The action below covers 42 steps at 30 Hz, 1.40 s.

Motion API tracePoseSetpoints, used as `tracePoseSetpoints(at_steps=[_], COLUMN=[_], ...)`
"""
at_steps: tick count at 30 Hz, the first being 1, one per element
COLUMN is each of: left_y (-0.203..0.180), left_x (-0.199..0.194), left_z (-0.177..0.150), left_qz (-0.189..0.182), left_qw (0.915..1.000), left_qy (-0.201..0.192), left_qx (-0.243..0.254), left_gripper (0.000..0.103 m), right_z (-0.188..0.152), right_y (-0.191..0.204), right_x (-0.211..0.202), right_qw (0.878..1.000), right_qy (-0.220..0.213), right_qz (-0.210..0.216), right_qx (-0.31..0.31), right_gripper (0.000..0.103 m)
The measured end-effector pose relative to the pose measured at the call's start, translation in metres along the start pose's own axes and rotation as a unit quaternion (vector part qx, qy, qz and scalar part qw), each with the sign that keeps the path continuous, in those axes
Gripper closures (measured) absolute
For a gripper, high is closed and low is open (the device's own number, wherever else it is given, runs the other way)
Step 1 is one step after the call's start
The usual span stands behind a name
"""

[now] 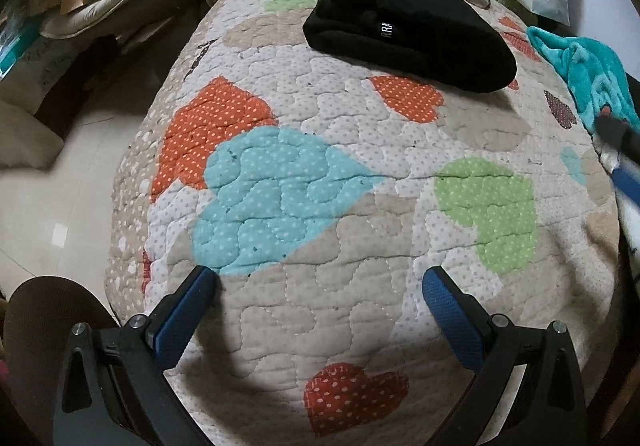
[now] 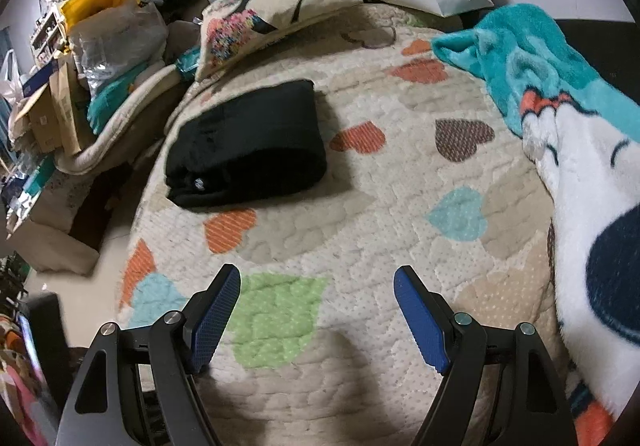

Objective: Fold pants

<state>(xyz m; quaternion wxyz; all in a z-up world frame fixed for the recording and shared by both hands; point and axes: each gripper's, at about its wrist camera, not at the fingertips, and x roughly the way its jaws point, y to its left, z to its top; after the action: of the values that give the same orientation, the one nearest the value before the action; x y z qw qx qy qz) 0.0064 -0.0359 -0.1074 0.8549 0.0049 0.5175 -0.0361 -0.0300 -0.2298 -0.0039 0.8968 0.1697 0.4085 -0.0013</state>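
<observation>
Overhead, both empty tongs, left (image 1: 320,278) and right (image 2: 318,280), wide open, tilted down toward quilt (image 1: 340,206).

Left gripper (image 1: 320,278) and right gripper (image 2: 318,278) — black frames, blue ribbed fingers (image 2: 216,316), silver screws

Folded pants (image 2: 248,144) lie on the quilt (image 2: 360,214), beyond and left of the right gripper's fingers (image 2: 216,316); blanket (image 2: 560,94) to their right.

the left wrist view looks steeply down from close above the quilted bed (image 1: 304,206), folded black pants (image 1: 404,26) at its 12 o'clock. the right wrist view tilts shallower and takes in more room, pants (image 2: 248,150) at 11 o'clock. both share quilt, pants and teal blanket (image 2: 520,58).
</observation>
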Motion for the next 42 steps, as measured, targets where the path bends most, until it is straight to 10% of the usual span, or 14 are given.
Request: tracePoseSetpoints(at_steps=[8, 14, 29, 30, 33, 37, 42], left_y=[0.023, 0.037, 0.014, 0.009, 0.001, 0.011, 0.018], left_x=[-0.034, -0.011, 0.079, 0.080, 0.077, 0.071, 0.053], left_z=[0.053, 0.139, 0.214, 0.216, 0.216, 0.215, 0.206], left_qz=[-0.108, -0.167, -0.154, -0.161, -0.170, -0.180, -0.160], left_qw=[0.9929, 0.9833, 0.9843, 0.9838, 0.9829, 0.9795, 0.9841], left_qy=[-0.024, -0.014, 0.036, 0.038, 0.044, 0.045, 0.032], left_qx=[-0.044, -0.072, -0.079, -0.069, -0.057, -0.080, -0.070], left_gripper=[0.018, 0.018, 0.026, 0.054, 0.070, 0.074, 0.074], right_z=[0.081, 0.142, 0.150, 0.146, 0.138, 0.144, 0.142], right_y=[0.018, 0.010, -0.015, -0.015, -0.007, 0.002, 0.017], right_x=[-0.010, 0.056, 0.195, 0.198, 0.197, 0.182, 0.167], right_qw=[0.998, 0.997, 0.979, 0.976, 0.974, 0.975, 0.971], right_qy=[0.011, 0.051, 0.136, 0.141, 0.141, 0.131, 0.127], right_qz=[0.051, 0.058, 0.142, 0.154, 0.164, 0.174, 0.200], right_qx=[-0.022, -0.020, 0.049, 0.062, 0.065, 0.043, 0.031], right_gripper=[0.018, 0.016, 0.018, 0.022, 0.043, 0.067, 0.070])
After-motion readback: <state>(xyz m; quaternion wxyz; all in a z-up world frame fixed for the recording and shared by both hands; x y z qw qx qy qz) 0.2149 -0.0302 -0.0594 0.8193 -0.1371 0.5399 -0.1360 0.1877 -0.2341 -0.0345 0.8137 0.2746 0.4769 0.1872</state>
